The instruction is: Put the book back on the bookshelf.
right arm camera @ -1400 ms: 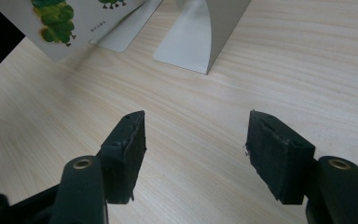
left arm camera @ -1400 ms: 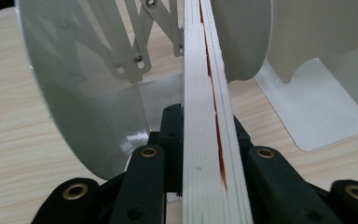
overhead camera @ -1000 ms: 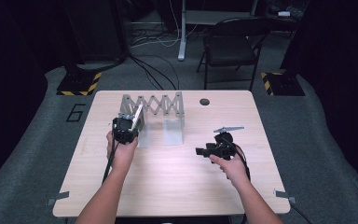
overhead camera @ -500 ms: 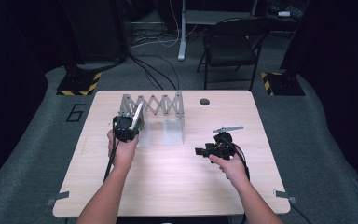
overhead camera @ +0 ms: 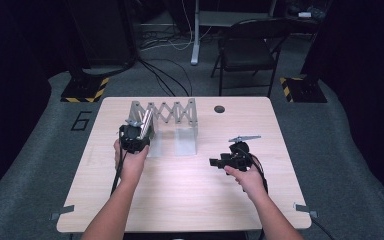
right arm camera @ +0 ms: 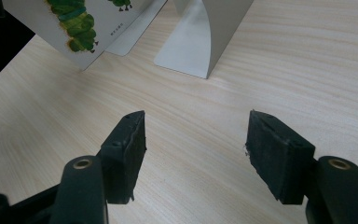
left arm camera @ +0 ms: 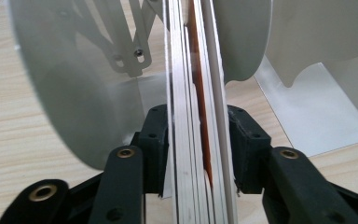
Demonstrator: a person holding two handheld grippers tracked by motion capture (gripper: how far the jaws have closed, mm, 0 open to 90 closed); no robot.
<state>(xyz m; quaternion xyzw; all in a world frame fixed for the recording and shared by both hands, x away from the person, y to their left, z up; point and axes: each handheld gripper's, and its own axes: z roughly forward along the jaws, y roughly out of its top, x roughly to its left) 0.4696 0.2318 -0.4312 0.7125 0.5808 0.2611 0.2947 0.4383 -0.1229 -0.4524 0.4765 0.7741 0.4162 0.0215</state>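
Left gripper (overhead camera: 141, 131) stands at the left end of the expandable metal book rack (overhead camera: 172, 112). A thin board book (left arm camera: 198, 116) sits edge-on between its jaws, upright, leaning against the rack's left end plate (left arm camera: 74, 79). The jaws have just been opening; in the left gripper view a slight gap shows between the pads and the book's covers, so the grip is released with the book between them. In the right gripper view the book's cover (right arm camera: 74, 28), with its green caterpillar picture, rests with its lower edge on the table.

Right gripper (overhead camera: 220, 162) hovers low over bare tabletop, well apart from the rack, jaws moderately apart, holding nothing.

Surface: light wood-grain table (overhead camera: 190, 200), a dark round grommet (overhead camera: 219, 108) near its far edge. Room: grey carpet, a folding chair (overhead camera: 247, 50) beyond the table, floor cables, yellow-black striped blocks (overhead camera: 85, 89).
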